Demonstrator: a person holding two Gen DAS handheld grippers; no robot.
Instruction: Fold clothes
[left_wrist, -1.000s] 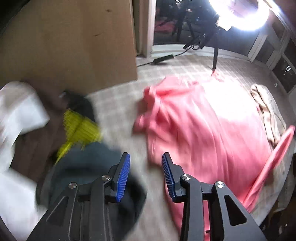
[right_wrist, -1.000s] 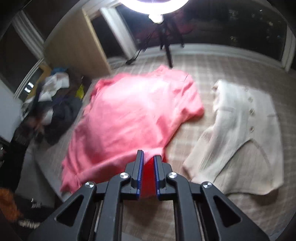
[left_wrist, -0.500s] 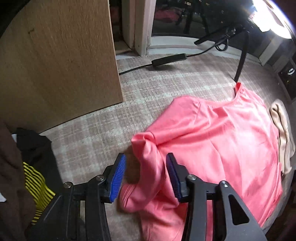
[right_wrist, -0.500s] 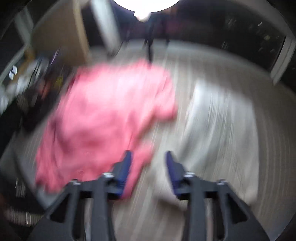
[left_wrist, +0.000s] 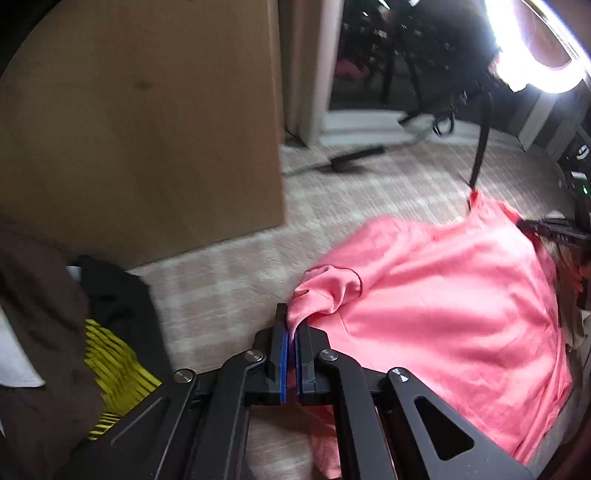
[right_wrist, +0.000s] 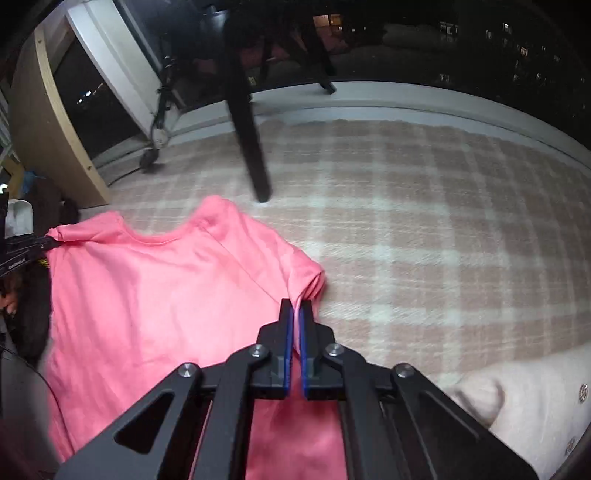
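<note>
The shirt (right_wrist: 155, 306) is lying flat on the carpet (right_wrist: 424, 229). The left gripper (left_wrist: 291, 325) is pinching one sleeve, the right gripper (right_wrist: 295, 314) is pinching the other sleeve. Behind the collar, a stand leg (right_wrist: 247, 129) is standing on the carpet. To the right of the shirt, a second garment (right_wrist: 524, 410) is lying near it. To the left of the shirt, a pile of clothes (left_wrist: 74, 332) is lying, and a board (left_wrist: 147, 122) is standing behind this pile.
</note>
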